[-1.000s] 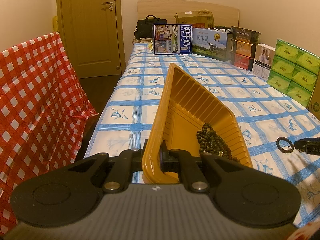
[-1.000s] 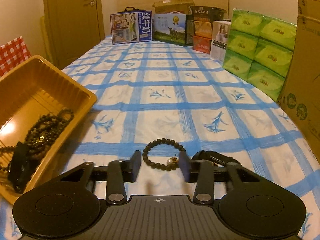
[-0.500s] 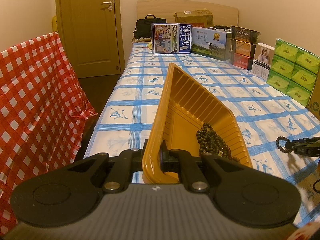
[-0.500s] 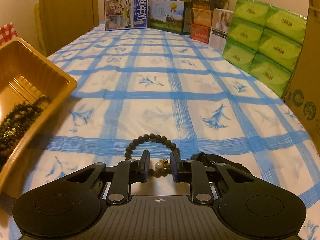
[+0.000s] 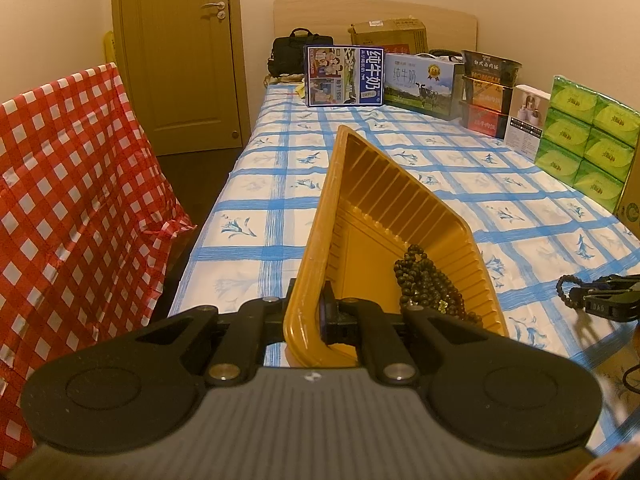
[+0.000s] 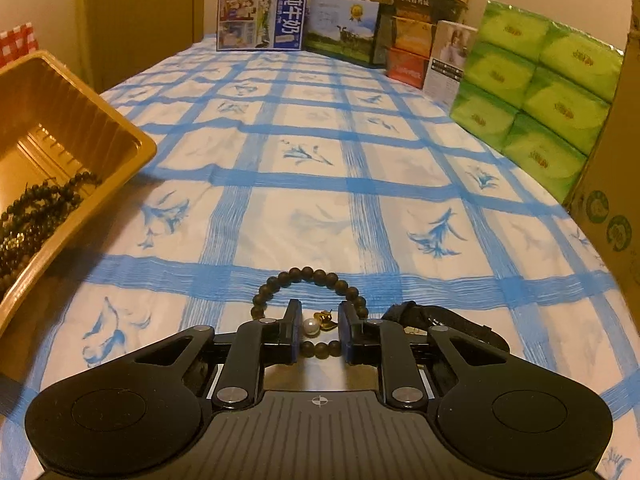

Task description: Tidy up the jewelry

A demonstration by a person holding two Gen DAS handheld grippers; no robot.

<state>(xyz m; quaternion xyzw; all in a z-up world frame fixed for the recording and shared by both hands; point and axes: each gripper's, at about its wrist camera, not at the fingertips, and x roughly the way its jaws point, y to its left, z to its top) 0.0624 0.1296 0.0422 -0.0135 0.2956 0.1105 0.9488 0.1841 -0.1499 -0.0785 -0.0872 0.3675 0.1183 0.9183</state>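
Note:
My left gripper (image 5: 309,294) is shut on the near wall of the yellow plastic tray (image 5: 384,216), which rests tilted on the blue-checked cloth. A heap of dark bead strands (image 5: 432,284) lies in its low corner. In the right wrist view the tray (image 6: 72,120) and the strands (image 6: 36,208) are at the left. My right gripper (image 6: 320,307) is down at the cloth, jaws closing around the dark bead bracelet (image 6: 308,274). Its white pearl and gold charm sit between the pads with a sliver of gap. The left wrist view shows the right gripper (image 5: 600,296) at the bracelet (image 5: 562,284).
A black strap-like item (image 6: 440,316) lies just right of my right fingers. Milk cartons (image 6: 262,20), boxes and green tissue packs (image 6: 536,92) line the far and right sides. A cardboard box (image 6: 612,184) stands at the right. A red-checked cover (image 5: 68,200) hangs left of the bed.
My right gripper has come down and forward over the bracelet, and its jaws have narrowed around the pearl and charm. The left gripper and tray have stayed still.

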